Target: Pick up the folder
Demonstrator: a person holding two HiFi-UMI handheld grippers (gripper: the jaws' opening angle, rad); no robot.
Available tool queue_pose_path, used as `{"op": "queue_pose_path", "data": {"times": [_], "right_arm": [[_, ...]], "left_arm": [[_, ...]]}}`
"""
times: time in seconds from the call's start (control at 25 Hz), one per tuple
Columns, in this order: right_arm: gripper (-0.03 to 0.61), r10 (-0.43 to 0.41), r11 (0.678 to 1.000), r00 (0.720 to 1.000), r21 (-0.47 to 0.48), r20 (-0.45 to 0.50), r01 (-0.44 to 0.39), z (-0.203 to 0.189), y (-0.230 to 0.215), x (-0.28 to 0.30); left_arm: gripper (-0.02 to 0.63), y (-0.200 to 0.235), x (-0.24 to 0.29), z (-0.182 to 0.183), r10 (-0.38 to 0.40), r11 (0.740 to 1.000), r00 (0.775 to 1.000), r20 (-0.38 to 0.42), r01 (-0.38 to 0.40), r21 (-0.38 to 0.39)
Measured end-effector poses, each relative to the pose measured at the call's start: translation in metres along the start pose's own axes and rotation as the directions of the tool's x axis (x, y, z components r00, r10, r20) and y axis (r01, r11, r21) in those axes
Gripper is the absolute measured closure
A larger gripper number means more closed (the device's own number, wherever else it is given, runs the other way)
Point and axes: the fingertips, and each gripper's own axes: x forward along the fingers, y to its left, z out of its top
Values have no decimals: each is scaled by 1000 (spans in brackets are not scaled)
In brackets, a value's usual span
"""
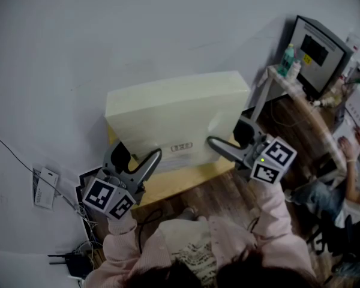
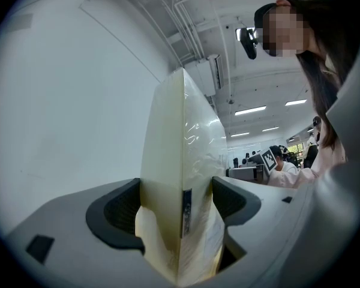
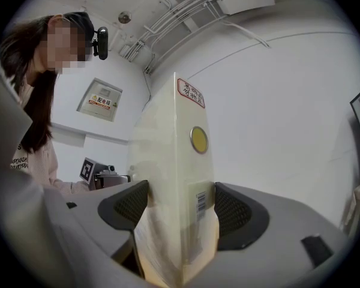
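Pinching folder [image 1: 174,113] by both near ends: left tongs [image 1: 138,159], right tongs [image 1: 228,138] each clamped across its thickness, over tabletop [image 1: 183,183]. Risk: glossy, bulky folder slips or twists if one grip slackens; far edge may scrape wall [image 1: 108,41].

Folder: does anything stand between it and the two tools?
Nothing visible does. The left tool and the right tool are each shut directly on the folder, one at each end.
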Motion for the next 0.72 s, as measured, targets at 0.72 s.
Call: {"op": "queue_pose_path", "data": {"times": [0.72], "right_arm": [[218, 18, 1000, 1000, -5, 9, -18, -6, 3, -4]], "left_arm": [[241, -8, -5, 2, 16, 1000, 1000, 2, -16, 15]]}}
